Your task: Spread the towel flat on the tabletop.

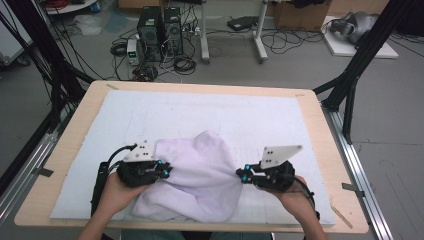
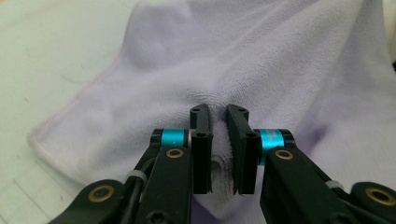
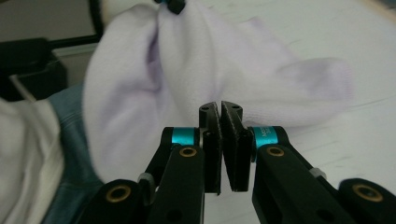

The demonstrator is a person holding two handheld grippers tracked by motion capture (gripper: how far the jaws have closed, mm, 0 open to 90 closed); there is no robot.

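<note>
Lavender towel (image 1: 197, 175) bunched at the near-centre of the white mat (image 1: 150, 112) on the wooden table (image 1: 75, 125), its left edge pinched in the closed left gripper (image 1: 167, 171), right edge clamped in the closed right gripper (image 1: 242, 174).

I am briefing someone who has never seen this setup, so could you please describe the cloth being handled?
On the wooden table lies a white mat; near its front edge, between the two hands, sits the lilac towel. It is the one soft, bunched thing there, pinched at each side by the left tool and right tool.
</note>
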